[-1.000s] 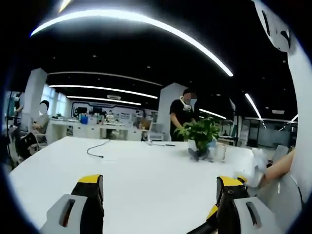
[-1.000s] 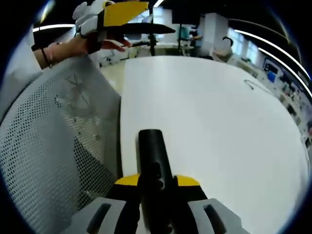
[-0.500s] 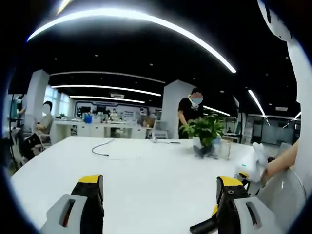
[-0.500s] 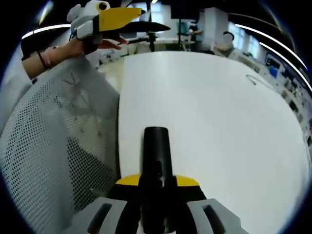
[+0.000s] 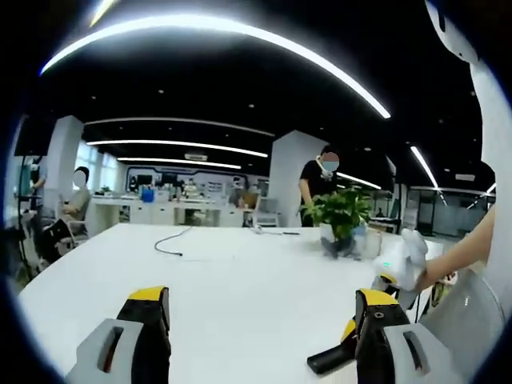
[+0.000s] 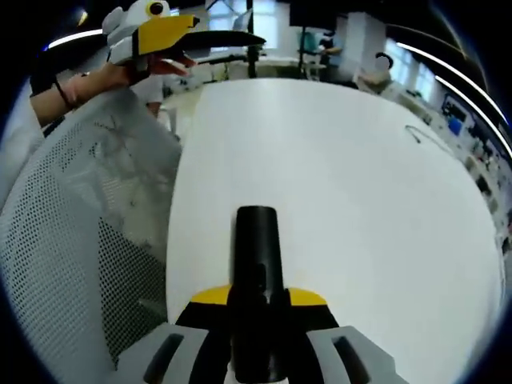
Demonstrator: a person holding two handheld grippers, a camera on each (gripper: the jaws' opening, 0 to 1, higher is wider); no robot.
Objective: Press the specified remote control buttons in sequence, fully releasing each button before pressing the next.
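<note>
A black remote control [image 6: 256, 248] sticks out forward from my right gripper [image 6: 258, 298], whose yellow-tipped jaws are shut on its lower half, above a white table [image 6: 352, 208]. Its buttons are not legible. My left gripper [image 6: 172, 30] appears at the top left of the right gripper view, held by a hand. In the left gripper view, my left gripper [image 5: 260, 314] stands open over the table with nothing between its jaws. The remote's end [image 5: 330, 361] pokes in beside the right jaw, with a white-gloved hand [image 5: 404, 262] just above it.
A grey mesh chair back [image 6: 72, 240] stands at the table's near edge. On the far side of the table are a potted plant [image 5: 340, 214] and a loose black cable [image 5: 170, 244]. A person stands behind the plant; another sits at far left.
Both views have shifted slightly with the hands. The remote's end and the gloved hand now reach further into the left gripper view. The right gripper still holds the remote.
</note>
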